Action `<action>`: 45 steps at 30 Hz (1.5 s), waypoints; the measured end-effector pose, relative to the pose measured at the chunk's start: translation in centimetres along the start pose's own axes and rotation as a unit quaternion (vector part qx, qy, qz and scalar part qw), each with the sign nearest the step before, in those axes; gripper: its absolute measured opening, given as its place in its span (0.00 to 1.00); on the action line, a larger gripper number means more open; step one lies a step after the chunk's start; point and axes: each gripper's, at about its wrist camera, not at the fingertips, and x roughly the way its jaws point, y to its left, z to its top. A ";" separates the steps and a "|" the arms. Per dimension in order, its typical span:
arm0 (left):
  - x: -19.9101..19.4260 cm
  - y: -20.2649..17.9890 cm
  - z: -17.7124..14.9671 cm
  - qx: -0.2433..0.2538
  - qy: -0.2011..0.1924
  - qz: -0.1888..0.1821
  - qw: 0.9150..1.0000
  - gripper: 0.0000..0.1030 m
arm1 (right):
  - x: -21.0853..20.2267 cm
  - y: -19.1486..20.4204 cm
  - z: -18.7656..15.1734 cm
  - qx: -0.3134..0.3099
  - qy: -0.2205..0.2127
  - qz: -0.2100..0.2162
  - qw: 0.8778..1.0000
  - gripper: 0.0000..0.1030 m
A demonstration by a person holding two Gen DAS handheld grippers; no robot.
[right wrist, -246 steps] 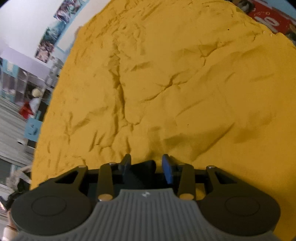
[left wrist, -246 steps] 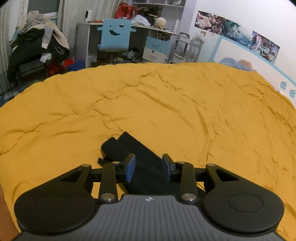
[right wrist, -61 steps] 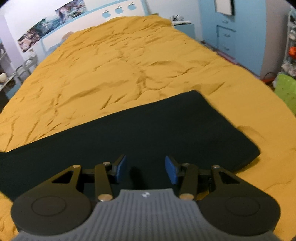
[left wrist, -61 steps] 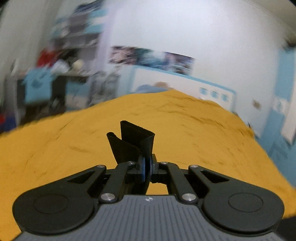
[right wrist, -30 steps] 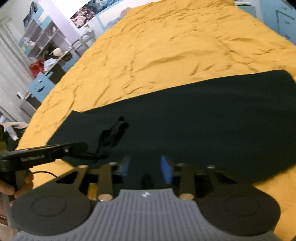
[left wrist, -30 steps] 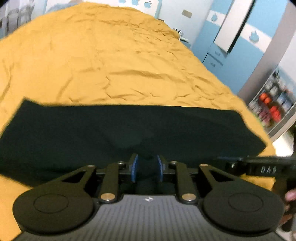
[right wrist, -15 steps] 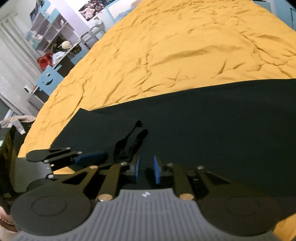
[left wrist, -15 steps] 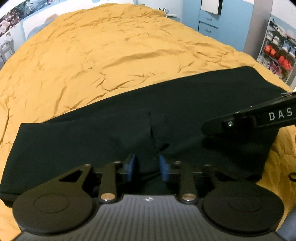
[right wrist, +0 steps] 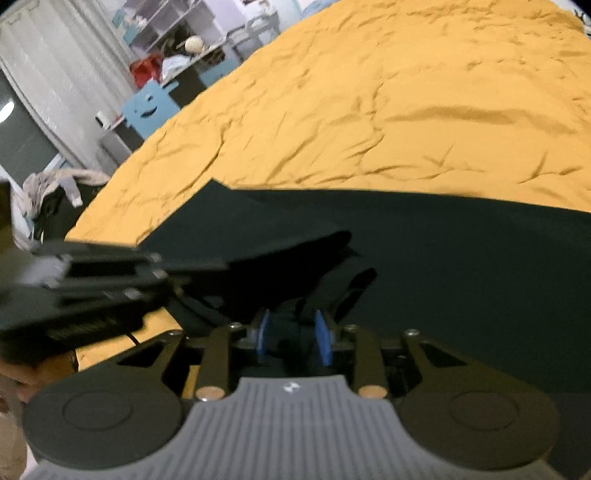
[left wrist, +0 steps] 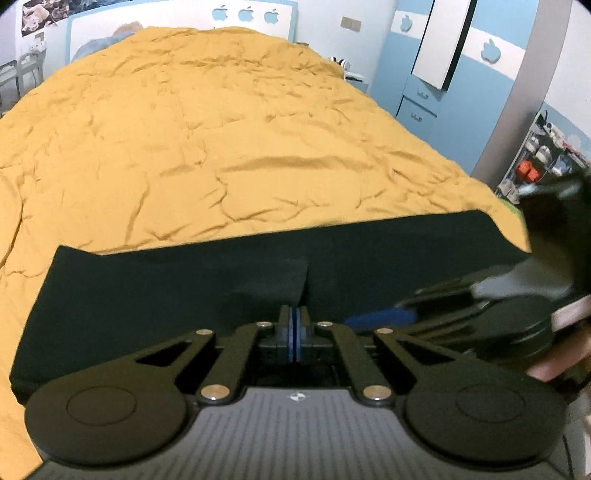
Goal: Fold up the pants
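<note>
Black pants lie as a long band across the near edge of the orange bedspread, their near edge under both grippers.

Change from half a second earlier: the left gripper, whose blue pads then stood a little apart over the cloth, now has its jaws pressed together, and the right-wrist view shows a lifted fold of the pants running into its tips, so it is clamped on the fabric. The right gripper has gone the other way: its pads were nearly touching and now stand apart, with dark cloth lying between and beneath them but not pinched. The pants themselves remain in much the same place on the bed.

Left-wrist view only: the full width of the band, with its left end corner and its right end near the bed's edge; a vertical seam or fold edge just ahead of the closed pads; the blue wardrobe and the apple-decorated headboard; the right gripper, blurred, entering from the right.

Right-wrist view only: the raised, tented fold held by the left gripper, which enters from the left, blurred; a blue chair with a face, shelving, and a heap of clothes beyond the bed's left side.
</note>
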 end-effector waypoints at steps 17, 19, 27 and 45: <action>0.5 -1.0 2.0 0.048 0.046 -0.021 0.998 0.01 | -0.2 -0.1 -2.9 -0.001 0.052 0.024 0.998 0.00; 1.0 -1.2 1.6 0.054 0.056 -0.021 0.997 0.01 | -0.5 -0.3 -3.1 0.013 0.046 0.029 0.998 0.00; 1.1 -2.4 1.1 0.083 0.064 -0.012 0.994 0.00 | -2.0 -1.1 -2.1 0.036 0.013 0.006 0.999 0.03; 5.0 -0.1 -1.5 -0.041 0.118 -0.087 0.988 0.16 | -0.7 -1.7 -1.5 0.116 -0.005 0.014 0.993 0.32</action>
